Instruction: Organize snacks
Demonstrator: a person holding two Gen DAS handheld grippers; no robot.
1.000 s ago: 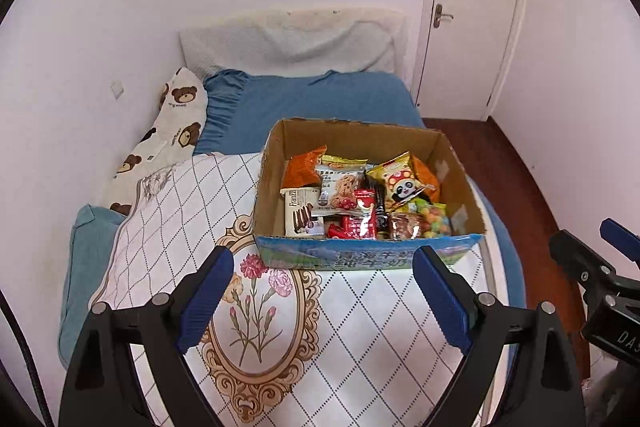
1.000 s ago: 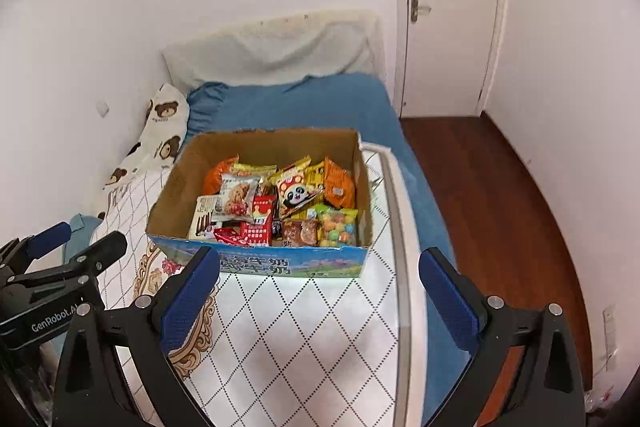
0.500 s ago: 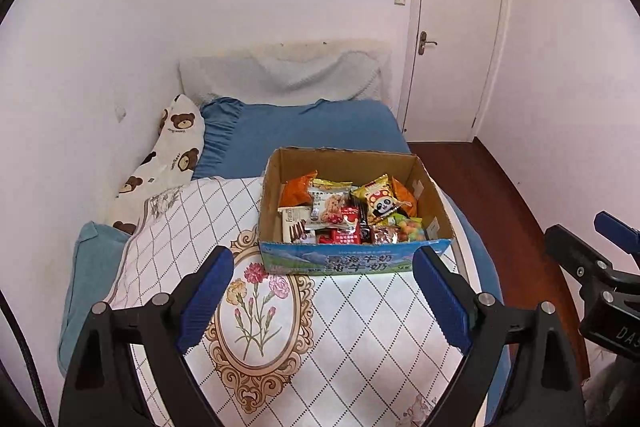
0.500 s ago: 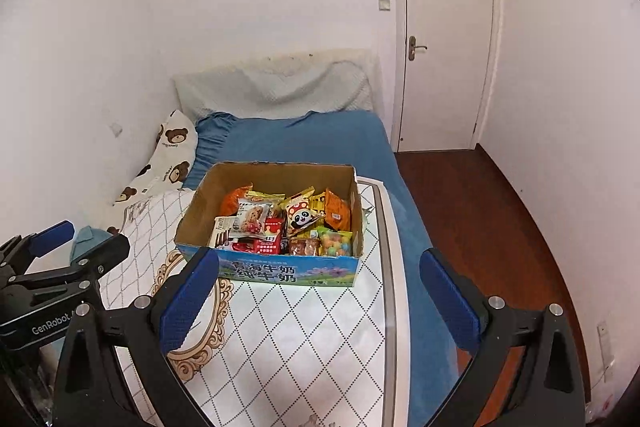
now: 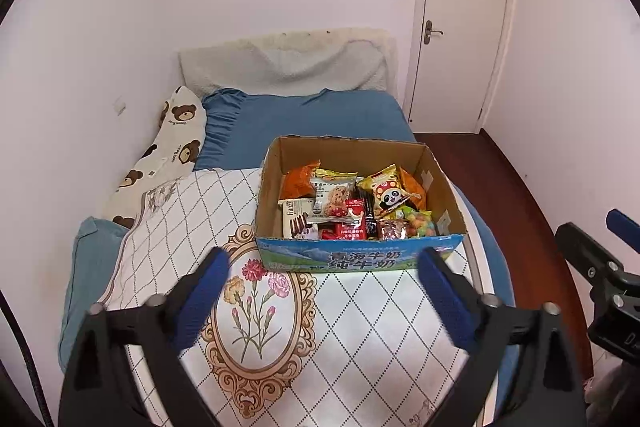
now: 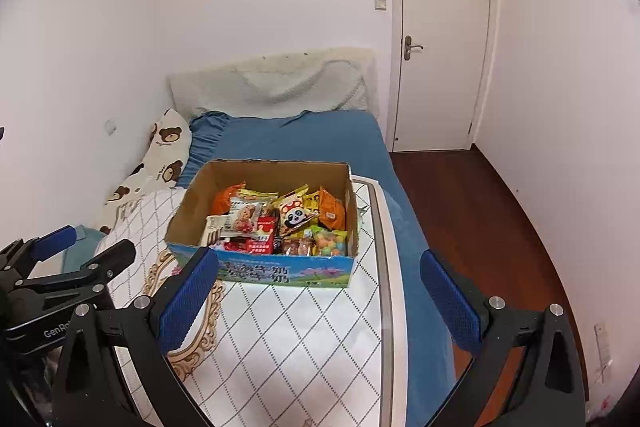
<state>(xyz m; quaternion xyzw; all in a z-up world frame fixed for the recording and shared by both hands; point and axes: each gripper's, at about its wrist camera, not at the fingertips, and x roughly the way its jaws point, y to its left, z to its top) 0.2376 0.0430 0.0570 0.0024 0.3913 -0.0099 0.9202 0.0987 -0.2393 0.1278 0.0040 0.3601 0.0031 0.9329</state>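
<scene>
The left gripper (image 5: 322, 291) is opening, nothing between its jaws. The right gripper (image 6: 318, 293) hangs spread, empty. Beyond sits the snack-filled cardboard box (image 5: 360, 259).

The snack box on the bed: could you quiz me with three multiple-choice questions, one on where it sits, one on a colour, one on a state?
1. Where does the cardboard box sit?
A. on the wooden floor
B. on the white quilted cover
C. on the bear pillow

2. What colour is the bed sheet behind the box?
A. blue
B. red
C. green

3. How is the door?
A. wide open
B. off its hinges
C. closed

Answers: 1 B, the box rests on the diamond-patterned white cover. 2 A, the sheet shows plain blue. 3 C, the door sits flush in its frame.
</scene>
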